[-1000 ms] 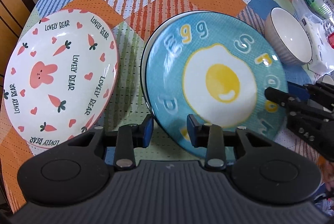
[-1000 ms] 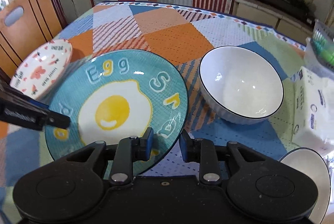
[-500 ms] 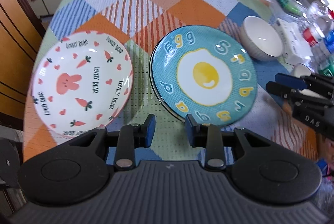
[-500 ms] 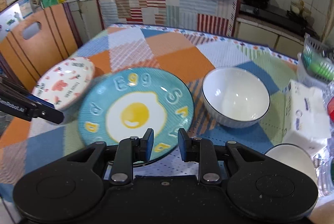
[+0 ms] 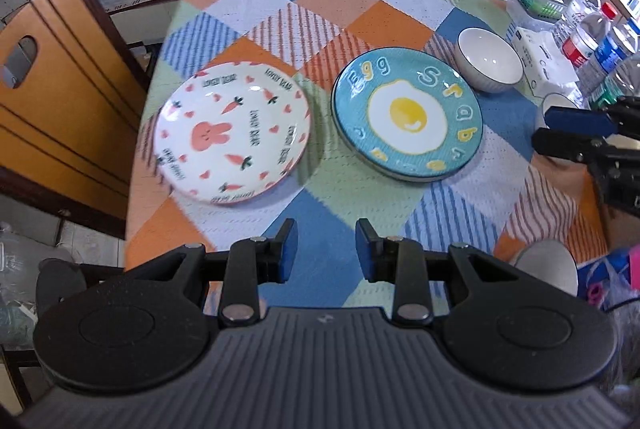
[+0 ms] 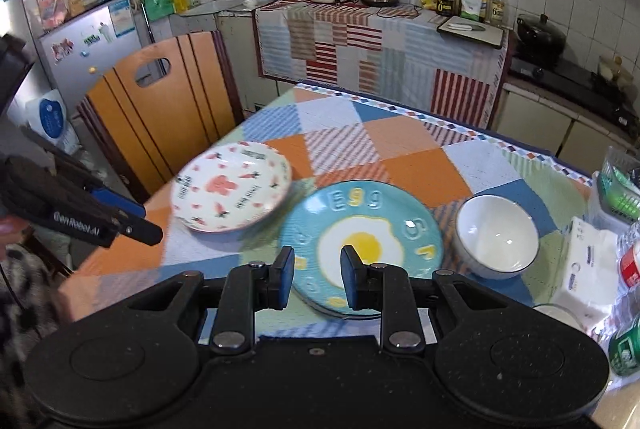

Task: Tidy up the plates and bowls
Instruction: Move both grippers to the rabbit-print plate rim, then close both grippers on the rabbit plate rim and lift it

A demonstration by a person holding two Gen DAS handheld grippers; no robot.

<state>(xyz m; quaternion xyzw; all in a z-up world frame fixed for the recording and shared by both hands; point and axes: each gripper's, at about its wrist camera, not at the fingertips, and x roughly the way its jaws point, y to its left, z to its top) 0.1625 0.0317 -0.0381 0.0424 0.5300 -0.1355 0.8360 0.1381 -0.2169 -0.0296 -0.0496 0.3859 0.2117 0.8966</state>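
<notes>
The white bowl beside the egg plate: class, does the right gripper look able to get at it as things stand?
Probably yes. The white bowl sits open and empty, apart from the egg plate. Nothing lies between it and the empty right gripper; the tissue pack only crowds its far side.

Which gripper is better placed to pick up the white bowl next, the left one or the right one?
Probably the right gripper. The white bowl sits just to its right past the egg plate. The left gripper hangs nearer the rabbit plate. Both are empty.
</notes>
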